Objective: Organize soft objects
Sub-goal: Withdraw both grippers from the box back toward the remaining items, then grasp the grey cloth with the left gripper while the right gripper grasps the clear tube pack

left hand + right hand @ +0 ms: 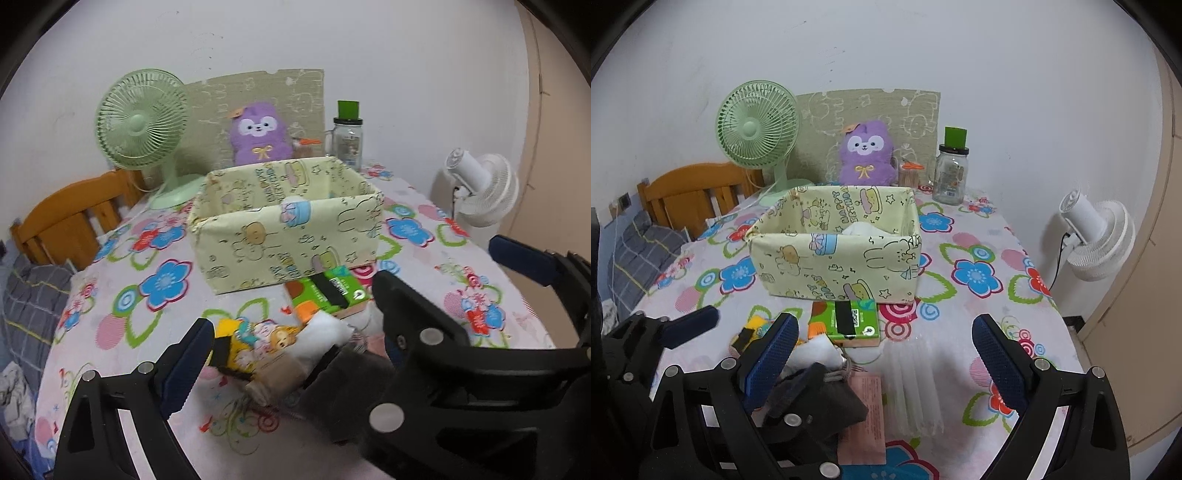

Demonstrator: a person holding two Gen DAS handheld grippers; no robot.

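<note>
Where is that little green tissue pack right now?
The green tissue pack lies on the flowered tablecloth just in front of the yellow cartoon-print box, near its front right corner; in the left wrist view it sits right of centre.

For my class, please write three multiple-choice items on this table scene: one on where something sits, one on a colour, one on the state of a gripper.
1. Where is the purple plush toy?
A. behind the fabric box
B. inside the box
C. on the floor

2. What colour is the desk fan on the table?
A. white
B. pale green
C. black

3. How do the right gripper jaws stand?
A. shut on a cloth
B. shut on nothing
C. open

Answers: 1 A, it sits past the fabric box by the wall; 2 B, its grille and base are pale green; 3 C, its blue pads stand wide apart, holding nothing.
</note>
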